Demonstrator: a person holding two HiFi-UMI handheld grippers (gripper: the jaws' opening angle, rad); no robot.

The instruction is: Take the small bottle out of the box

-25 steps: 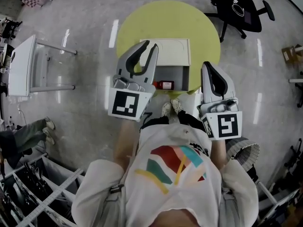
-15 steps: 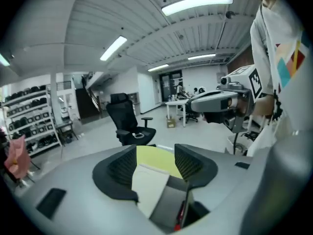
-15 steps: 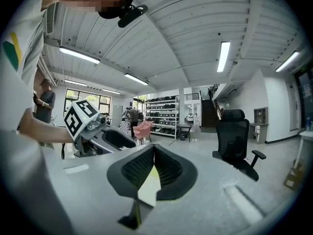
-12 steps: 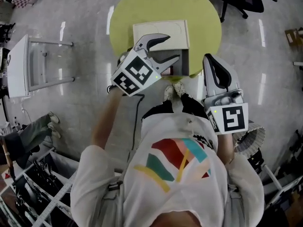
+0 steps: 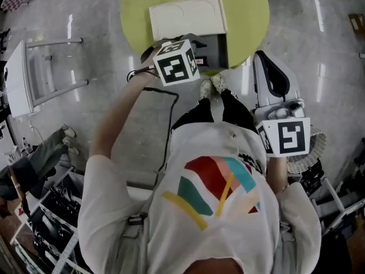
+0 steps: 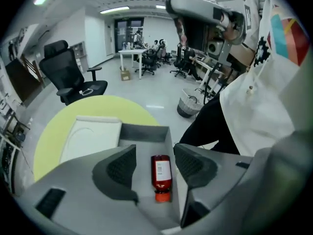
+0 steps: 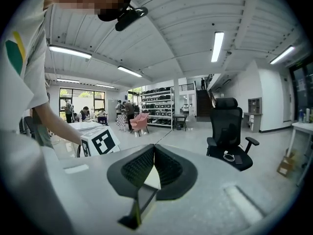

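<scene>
1. Left gripper view, lower middle: the left gripper (image 6: 155, 161) is spread wide, and the small bottle (image 6: 161, 173) shows between its jaws, untouched.
2. Bottle lies flat in the box (image 6: 145, 132), cap nearest, pointing along the jaws.
3. Right gripper (image 7: 153, 168), pressed together, is farther off.

The small bottle (image 6: 161, 179) is red, the box (image 6: 146, 132) grey.
</scene>
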